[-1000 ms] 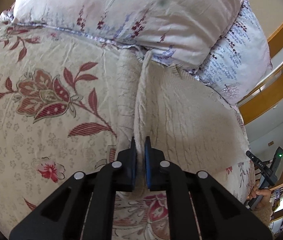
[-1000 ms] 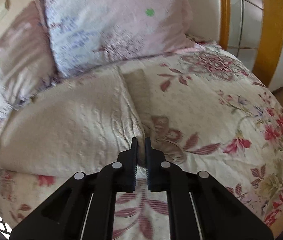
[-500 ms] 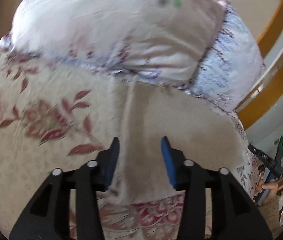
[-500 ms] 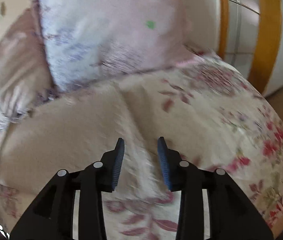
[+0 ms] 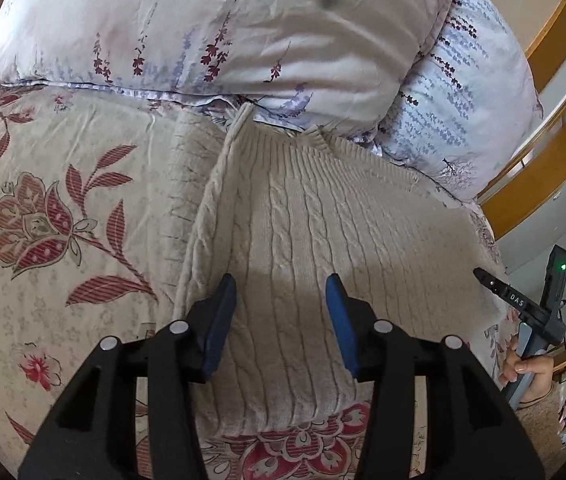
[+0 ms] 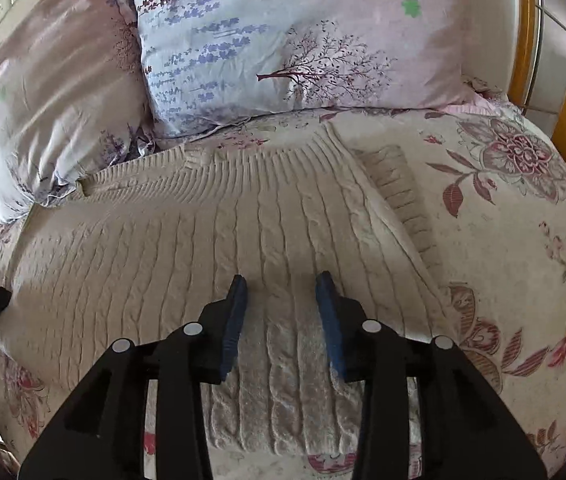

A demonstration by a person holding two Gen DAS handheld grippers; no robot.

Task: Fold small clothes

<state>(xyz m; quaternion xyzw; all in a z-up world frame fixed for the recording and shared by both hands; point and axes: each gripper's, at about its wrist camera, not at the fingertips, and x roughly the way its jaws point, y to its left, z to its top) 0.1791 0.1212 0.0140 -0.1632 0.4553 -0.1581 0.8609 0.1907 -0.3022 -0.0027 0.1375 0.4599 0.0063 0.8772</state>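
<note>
one cream sweater point(image 5: 323, 216) lies flat on the flowered bedspread point(image 5: 43, 184) below two pillows point(image 6: 283, 40). left gripper point(image 5: 281, 300) and right gripper point(image 6: 281, 300) hover over it, jaws apart, holding nothing.

Cream cable-knit sweater point(image 5: 323, 232), folded, flat on floral bedspread point(image 5: 43, 200), ribbed neck edge touching pillows point(image 5: 223, 28).

We see open floral bedspread point(image 5: 63, 208) left and right point(image 6: 523, 240) of the folded sweater point(image 5: 323, 220); behind the sweater, two pillows point(image 5: 223, 20) point(image 6: 303, 40) block passage.
</note>
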